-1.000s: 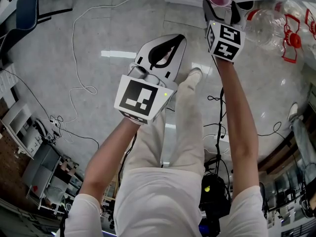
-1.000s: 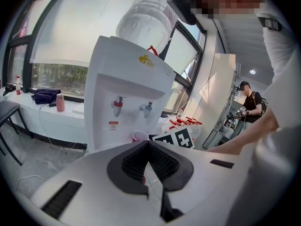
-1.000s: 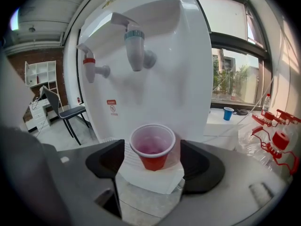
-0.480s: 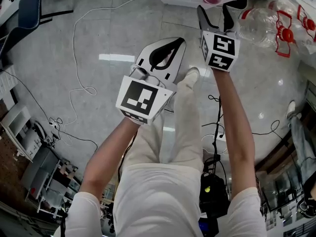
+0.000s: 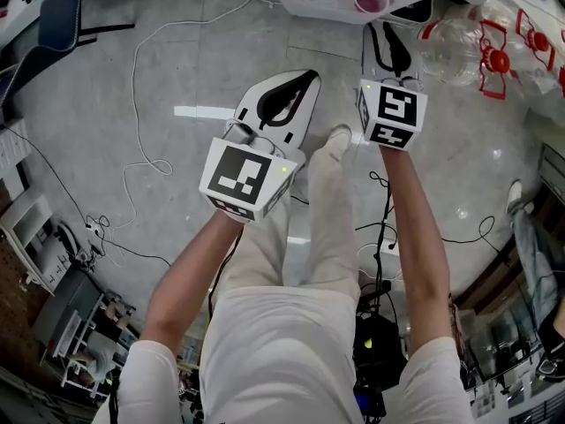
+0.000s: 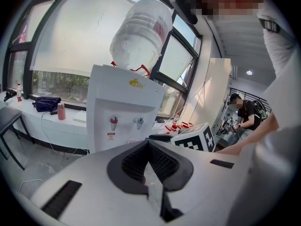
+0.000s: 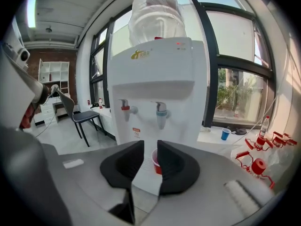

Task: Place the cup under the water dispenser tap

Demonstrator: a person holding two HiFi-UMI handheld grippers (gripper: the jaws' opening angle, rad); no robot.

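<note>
The cup [image 7: 155, 162] stands on the drip tray of the dispenser [image 7: 160, 79], ahead of the right tongs [image 7: 150, 145] and apart from them. In the right gripper view it shows through the narrow gap between the jaws, but it is beyond their tips, not between them. It sits about below the blue tap [image 7: 161, 113], and the red tap [image 7: 125, 109] is to the left of it. So I judge the placing as done: the cup is upright, it rests on its own, and nothing touches it.

The jaws of the right tongs are closing, with only a small gap between them, and they hold nothing. The left tongs [image 6: 148, 145] are closed and empty. They are beside the right tongs and farther from the dispenser.

What is left, in my opinion, is only to keep both tongs away from the cup.

The tray recess is a tight place, with the taps above the cup and the dispenser wall behind it. On the near side of both tongs the floor [image 5: 159, 78] is free. To the right of the right tongs lie empty bottles [image 5: 455, 47] and red racks [image 7: 256, 164], so there is less room on that side.
</note>
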